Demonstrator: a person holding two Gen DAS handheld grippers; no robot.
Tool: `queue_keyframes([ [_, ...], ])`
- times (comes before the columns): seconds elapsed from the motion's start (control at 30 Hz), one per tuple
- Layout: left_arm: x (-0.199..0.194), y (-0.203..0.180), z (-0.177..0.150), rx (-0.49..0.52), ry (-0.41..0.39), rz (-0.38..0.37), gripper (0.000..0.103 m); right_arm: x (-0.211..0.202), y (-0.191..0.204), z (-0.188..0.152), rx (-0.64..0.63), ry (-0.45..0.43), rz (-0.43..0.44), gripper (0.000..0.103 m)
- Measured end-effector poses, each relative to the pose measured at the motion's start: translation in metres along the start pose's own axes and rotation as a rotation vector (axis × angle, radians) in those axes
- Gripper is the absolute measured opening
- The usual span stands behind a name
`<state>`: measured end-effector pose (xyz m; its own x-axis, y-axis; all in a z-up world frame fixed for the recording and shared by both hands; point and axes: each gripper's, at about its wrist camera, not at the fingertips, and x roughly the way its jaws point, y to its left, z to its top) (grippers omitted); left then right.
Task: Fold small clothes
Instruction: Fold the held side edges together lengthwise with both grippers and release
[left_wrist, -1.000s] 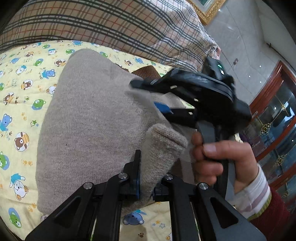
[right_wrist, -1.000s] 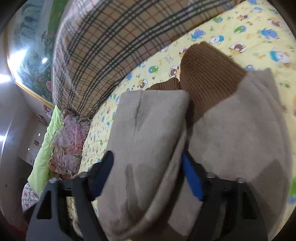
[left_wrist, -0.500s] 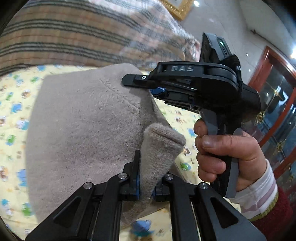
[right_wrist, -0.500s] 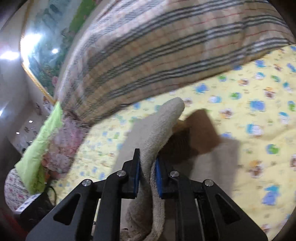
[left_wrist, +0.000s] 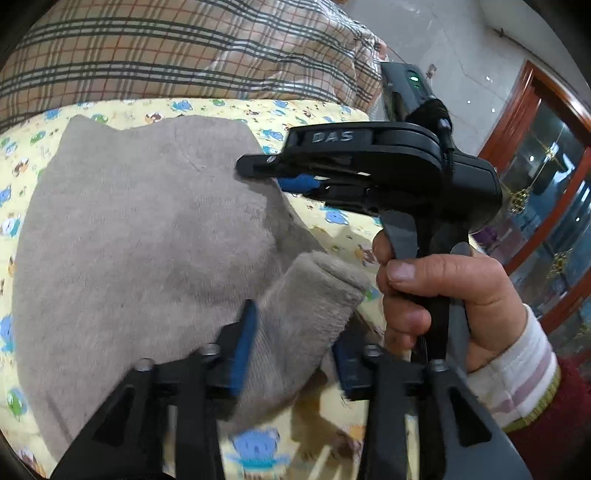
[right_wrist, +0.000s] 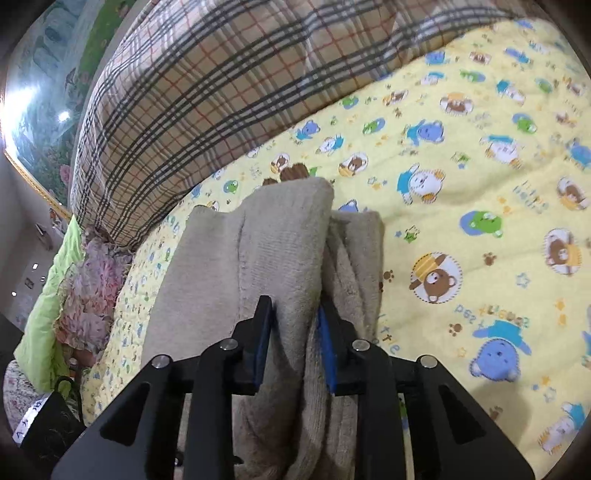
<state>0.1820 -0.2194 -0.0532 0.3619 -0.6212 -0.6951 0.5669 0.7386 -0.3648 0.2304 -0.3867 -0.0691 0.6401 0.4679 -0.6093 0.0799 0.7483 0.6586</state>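
— How will that beige knit garment (left_wrist: 147, 229) handle?

— Soft, light and floppy, I'd judge; it lies folded on the yellow cartoon-print bed cover (right_wrist: 480, 184).

— Where to grip?

— At a doubled edge, pinching all layers. The left tongs (left_wrist: 291, 343) are opening around a rolled fold; the right tongs (right_wrist: 295, 332), also opening, still touch a thick fold.

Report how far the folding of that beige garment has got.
Done: the beige garment lies folded over on the yellow cartoon sheet. In hand: the left gripper and right gripper are opening, folds between their jaws. Left: withdrawing and any further fold.
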Motion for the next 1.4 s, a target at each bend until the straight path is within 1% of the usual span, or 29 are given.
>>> queue_keyframes([
  [0.07, -0.011, 0.0, -0.007, -0.002, 0.001, -0.004, 0.054, -0.013, 0.005, -0.004, -0.009, -0.03, -0.018, 0.032],
  [0.13, -0.026, 0.002, -0.017, 0.006, -0.003, 0.006, 0.056, -0.027, 0.009, -0.009, -0.02, -0.055, -0.032, 0.038],
  [0.23, -0.053, 0.011, -0.037, 0.016, -0.007, 0.029, 0.057, -0.05, 0.016, -0.023, -0.026, -0.087, -0.052, 0.04],
  [0.3, -0.068, 0.02, -0.049, 0.019, -0.017, 0.072, 0.058, -0.067, 0.022, -0.038, -0.02, -0.111, -0.03, 0.043],
  [0.4, -0.085, 0.038, -0.065, 0.012, -0.03, 0.168, 0.061, -0.084, 0.027, -0.063, -0.007, -0.135, -0.027, 0.052],
  [0.5, -0.089, 0.057, -0.073, -0.009, -0.026, 0.237, 0.062, -0.091, 0.027, -0.086, 0.009, -0.144, -0.04, 0.053],
  [0.53, -0.086, 0.062, -0.072, -0.013, -0.021, 0.267, 0.064, -0.09, 0.026, -0.091, 0.017, -0.138, -0.046, 0.053],
  [0.57, -0.084, 0.066, -0.071, -0.013, -0.012, 0.298, 0.064, -0.086, 0.024, -0.097, 0.032, -0.122, -0.052, 0.053],
  [0.63, -0.081, 0.073, -0.07, -0.015, -0.006, 0.316, 0.064, -0.081, 0.022, -0.102, 0.038, -0.105, -0.055, 0.053],
  [0.73, -0.077, 0.086, -0.07, -0.052, 0.0, 0.34, 0.064, -0.076, 0.025, -0.107, 0.032, -0.092, -0.056, 0.053],
  [0.9, -0.079, 0.101, -0.078, -0.099, -0.01, 0.389, 0.066, -0.074, 0.039, -0.109, -0.029, -0.09, -0.069, 0.053],
  [0.97, -0.076, 0.104, -0.078, -0.117, -0.012, 0.409, 0.066, -0.07, 0.042, -0.111, -0.048, -0.075, -0.074, 0.051],
  [1.0, -0.075, 0.102, -0.077, -0.109, -0.013, 0.418, 0.066, -0.066, 0.043, -0.112, -0.06, -0.064, -0.09, 0.042],
  [1.03, -0.075, 0.099, -0.078, -0.096, -0.016, 0.427, 0.065, -0.063, 0.043, -0.113, -0.068, -0.051, -0.109, 0.031],
  [1.07, -0.074, 0.095, -0.079, -0.078, -0.018, 0.431, 0.064, -0.06, 0.041, -0.114, -0.067, -0.039, -0.121, 0.025],
  [1.1, -0.072, 0.094, -0.079, -0.063, -0.013, 0.436, 0.064, -0.059, 0.039, -0.115, -0.059, -0.032, -0.114, 0.016],
  [1.13, -0.07, 0.094, -0.079, -0.062, -0.009, 0.444, 0.064, -0.06, 0.036, -0.116, -0.048, -0.033, -0.1, 0.012],
  [1.17, -0.069, 0.097, -0.078, -0.079, -0.006, 0.448, 0.063, -0.063, 0.035, -0.116, -0.043, -0.041, -0.093, 0.011],
  [1.23, -0.073, 0.109, -0.076, -0.141, -0.016, 0.423, 0.062, -0.071, 0.036, -0.113, -0.043, -0.062, -0.089, 0.01],
  [1.33, -0.078, 0.119, -0.077, -0.198, -0.035, 0.383, 0.062, -0.095, 0.041, -0.11, -0.059, -0.132, -0.081, 0.009],
  [1.37, -0.078, 0.12, -0.077, -0.204, -0.034, 0.38, 0.062, -0.095, 0.041, -0.11, -0.076, -0.127, -0.105, 0.009],
  [1.4, -0.078, 0.119, -0.077, -0.202, -0.032, 0.383, 0.062, -0.088, 0.039, -0.113, -0.1, -0.105, -0.15, 0.009],
])
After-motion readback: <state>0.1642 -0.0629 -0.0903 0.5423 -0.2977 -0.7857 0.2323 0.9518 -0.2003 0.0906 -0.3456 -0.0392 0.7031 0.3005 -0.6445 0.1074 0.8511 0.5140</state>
